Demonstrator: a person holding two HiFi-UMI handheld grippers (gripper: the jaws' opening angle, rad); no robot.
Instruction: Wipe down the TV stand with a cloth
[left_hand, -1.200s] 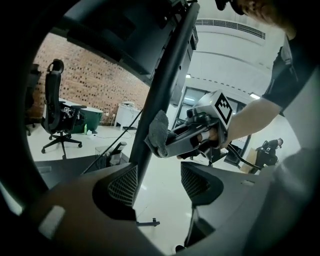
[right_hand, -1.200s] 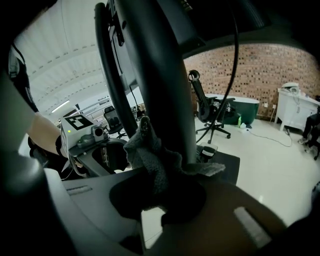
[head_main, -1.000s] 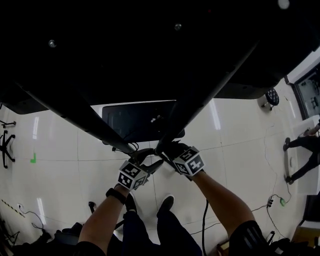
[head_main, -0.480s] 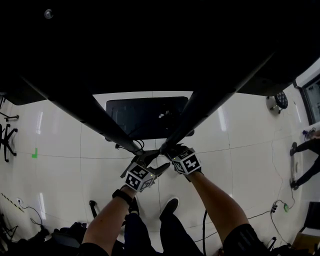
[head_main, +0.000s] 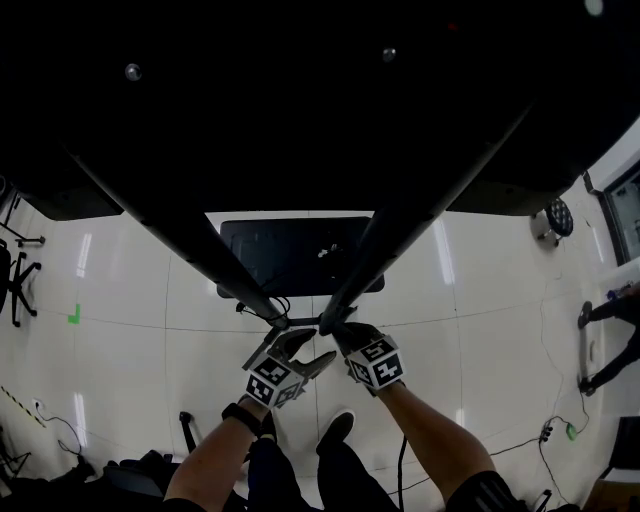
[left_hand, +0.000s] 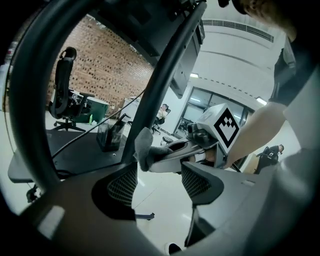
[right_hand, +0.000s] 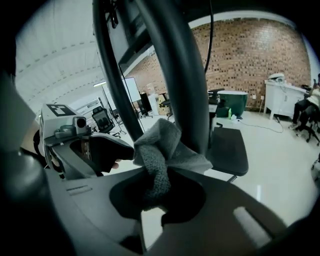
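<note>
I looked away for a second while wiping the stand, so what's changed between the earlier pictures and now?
The left gripper and right gripper have slid slightly toward the person, by where the two stand legs meet; the head camera shifted too. Nothing was grasped or released: the right gripper still pinches the grey cloth against one leg, and the left gripper stays open and empty.

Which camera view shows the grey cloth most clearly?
The right gripper view: the cloth fills its centre, clamped in the jaws. The left gripper view shows a small part; the head view, nothing clear.
</note>
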